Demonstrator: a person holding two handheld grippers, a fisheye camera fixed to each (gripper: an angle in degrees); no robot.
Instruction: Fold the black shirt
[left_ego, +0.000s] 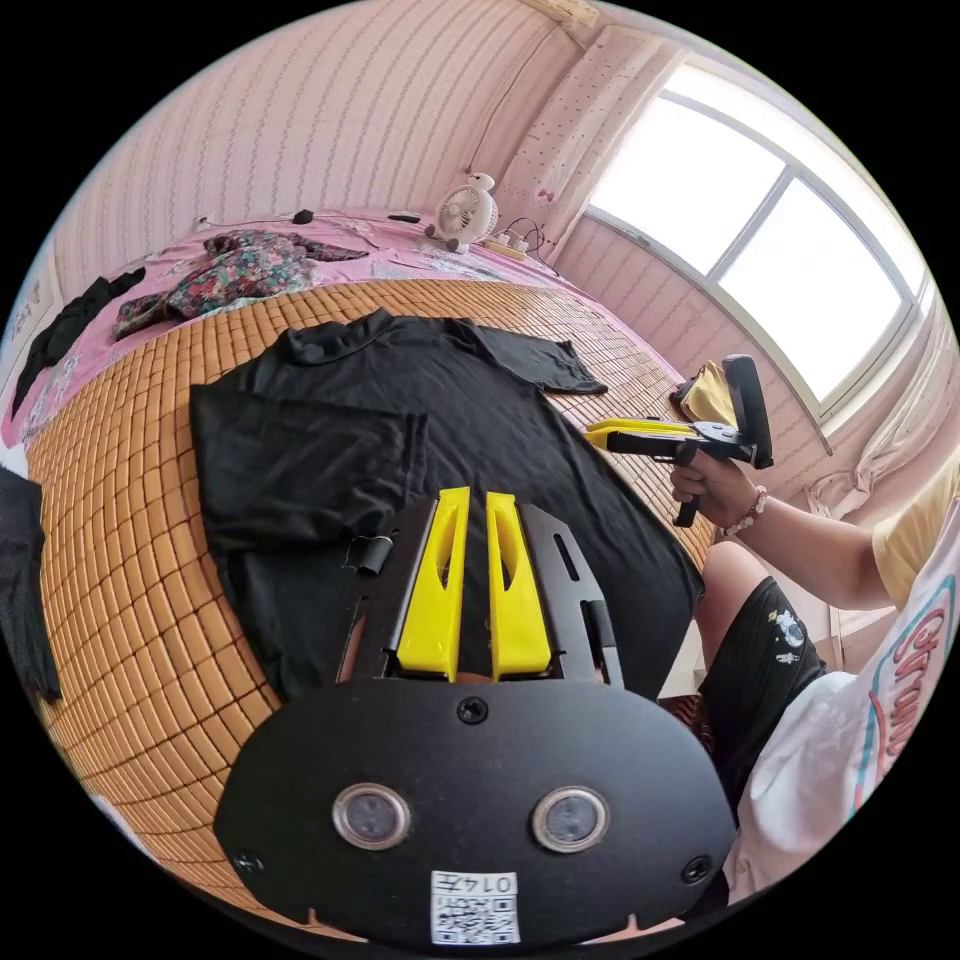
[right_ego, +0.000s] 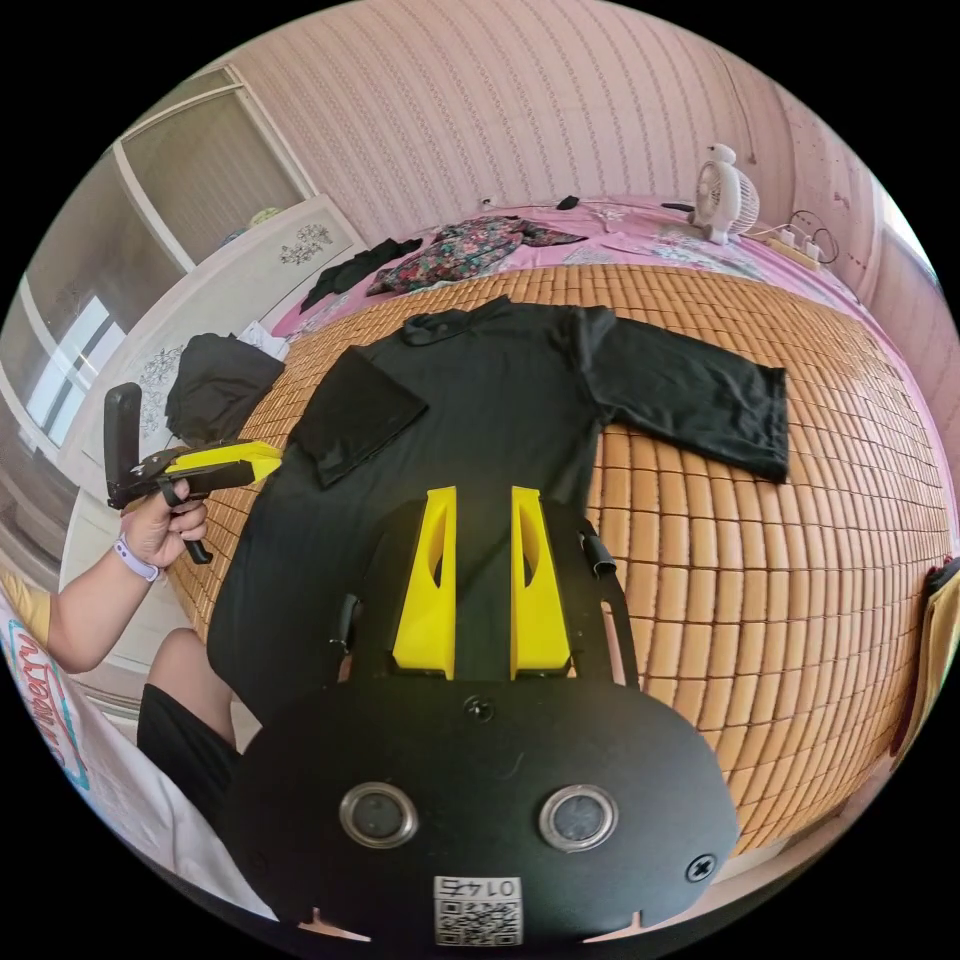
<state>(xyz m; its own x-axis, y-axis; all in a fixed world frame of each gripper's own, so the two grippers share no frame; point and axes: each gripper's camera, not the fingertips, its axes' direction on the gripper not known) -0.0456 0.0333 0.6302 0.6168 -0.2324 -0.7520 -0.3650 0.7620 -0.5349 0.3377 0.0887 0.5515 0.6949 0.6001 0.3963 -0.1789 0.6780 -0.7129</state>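
A: Where's the black shirt (right_ego: 480, 420)?

B: Flat on the woven mat (right_ego: 800, 560), centre of frame; one sleeve folded in at left, the other spread upper right.

A: Handling?

B: Probably light, limp, floppy; pinch the sleeve hem (right_ego: 765, 425).

A: Jaws?

B: Right gripper (right_ego: 481, 500) and left gripper (left_ego: 468, 500) slightly parted, holding nothing.

A: Containers?

B: None I can make out.

Black shirt (right_ego: 480, 400) flat on bamboo mat (right_ego: 760, 560)
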